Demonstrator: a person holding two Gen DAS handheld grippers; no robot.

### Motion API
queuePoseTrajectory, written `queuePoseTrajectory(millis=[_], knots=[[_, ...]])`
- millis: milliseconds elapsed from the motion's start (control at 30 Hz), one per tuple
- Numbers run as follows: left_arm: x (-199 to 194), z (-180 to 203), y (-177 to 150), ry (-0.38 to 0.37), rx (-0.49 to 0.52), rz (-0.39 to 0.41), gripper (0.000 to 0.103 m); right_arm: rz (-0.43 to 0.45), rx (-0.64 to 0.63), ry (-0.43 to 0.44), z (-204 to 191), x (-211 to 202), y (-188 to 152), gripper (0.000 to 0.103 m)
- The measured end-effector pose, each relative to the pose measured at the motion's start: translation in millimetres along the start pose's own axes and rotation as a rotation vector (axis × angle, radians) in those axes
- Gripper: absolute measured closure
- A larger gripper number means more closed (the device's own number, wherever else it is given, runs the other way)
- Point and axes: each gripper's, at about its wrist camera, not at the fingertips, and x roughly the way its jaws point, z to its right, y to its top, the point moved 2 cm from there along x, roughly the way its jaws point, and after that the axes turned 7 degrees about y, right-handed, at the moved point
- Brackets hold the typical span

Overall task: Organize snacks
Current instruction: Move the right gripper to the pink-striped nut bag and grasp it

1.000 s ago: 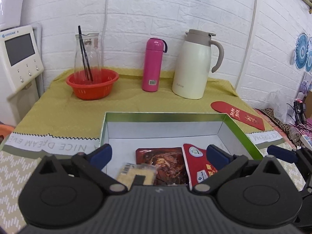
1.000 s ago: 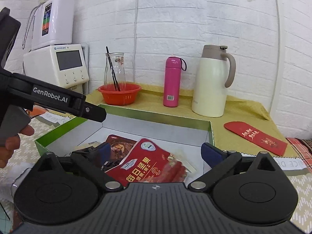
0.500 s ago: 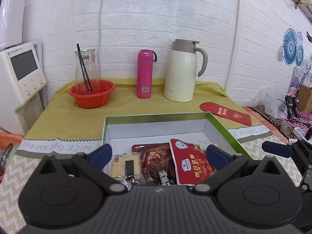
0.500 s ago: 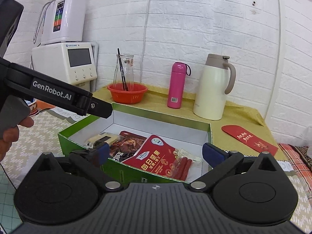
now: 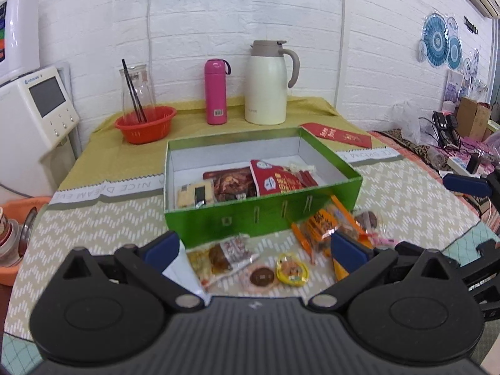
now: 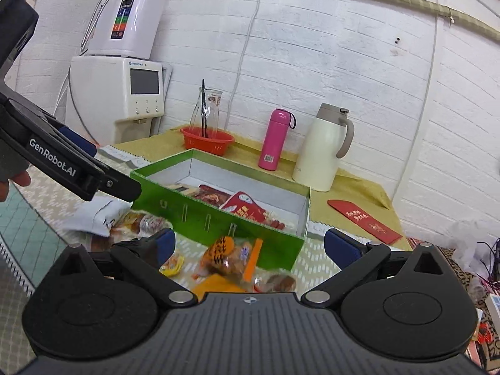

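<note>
Table [image 5: 93, 225] carries a green box [image 5: 262, 215] near its middle, holding a cracker pack [image 5: 195, 194], a dark jerky pouch [image 5: 234, 184] and a red sausage bag [image 5: 278, 179]. Loose snacks lie along the box's front wall toward the table's near edge: orange packs [image 5: 318, 228], a clear-wrapped sweet [image 5: 225, 254], a yellow jelly cup [image 5: 292, 270].

Left gripper [image 5: 254, 248] and right gripper [image 6: 247, 245] hover above these, both spread wide and empty. Judging by this, some snacks are boxed; next comes lowering onto one loose pack and closing.
</note>
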Motion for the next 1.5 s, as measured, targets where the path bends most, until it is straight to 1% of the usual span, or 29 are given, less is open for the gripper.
queuePoseTrajectory(millis=[100,167,300,400,533,600,667,700,733,767,800,833,867,900,1000,1067,1100,1167,1233,1300,1433,1500], knots=[[-9,3,-31,-0.001,0.001,-0.017,0.000,-0.035,0.011,-0.021,-7,-14,-25,0.000],[-11,4,-50,-0.010,-0.022,-0.052,0.000,-0.071,0.066,-0.033,-8,-18,-42,0.000],[-15,-4,-86,-0.035,-0.135,-0.125,0.000,-0.148,0.216,-0.035,-5,-14,-67,0.000],[-19,-9,-100,-0.018,-0.164,-0.155,0.000,-0.182,0.270,-0.043,-4,-4,-69,0.000],[-23,-19,-108,0.005,-0.191,-0.157,0.000,-0.166,0.323,-0.074,0,11,-62,0.000],[-22,-23,-110,0.009,-0.203,-0.169,0.000,-0.162,0.330,-0.119,3,22,-58,0.000],[-21,-26,-111,0.013,-0.210,-0.174,0.000,-0.182,0.335,-0.164,8,33,-58,0.000],[-21,-27,-111,0.012,-0.211,-0.172,0.000,-0.197,0.344,-0.177,11,38,-60,0.000],[-22,-27,-112,0.008,-0.213,-0.170,0.000,-0.207,0.362,-0.168,13,40,-64,0.000],[-22,-28,-112,0.002,-0.213,-0.169,0.000,-0.192,0.396,-0.122,16,37,-68,0.000],[-21,-27,-112,-0.005,-0.213,-0.170,0.000,-0.184,0.424,-0.095,17,33,-71,0.000],[-20,-27,-112,-0.011,-0.213,-0.173,0.000,-0.181,0.420,-0.084,16,28,-73,0.000],[-18,-25,-111,-0.019,-0.214,-0.179,0.000,-0.182,0.390,-0.070,14,23,-76,0.000],[-16,-23,-111,-0.030,-0.212,-0.183,0.000,-0.184,0.369,-0.051,12,17,-78,0.005],[-9,-14,-108,-0.077,-0.207,-0.185,0.000,-0.179,0.330,0.060,6,-1,-83,0.009],[-5,-7,-105,-0.117,-0.204,-0.191,0.000,-0.185,0.288,0.099,-2,-8,-84,0.010],[-3,-4,-103,-0.132,-0.201,-0.196,0.000,-0.196,0.279,0.111,-5,-9,-84,0.018],[-2,6,-96,-0.160,-0.184,-0.196,0.000,-0.209,0.272,0.130,-8,-11,-83,0.017],[-3,13,-89,-0.198,-0.175,-0.171,0.000,-0.206,0.269,0.142,-10,-14,-83,0.014],[-2,21,-80,-0.250,-0.166,-0.153,0.000,-0.198,0.290,0.141,-9,-15,-84,0.003],[11,47,-61,-0.344,-0.118,-0.145,0.000,-0.195,0.317,0.112,-7,-17,-89,0.001],[19,60,-55,-0.376,-0.094,-0.154,0.000,-0.195,0.333,0.114,-5,-18,-92,0.001]])
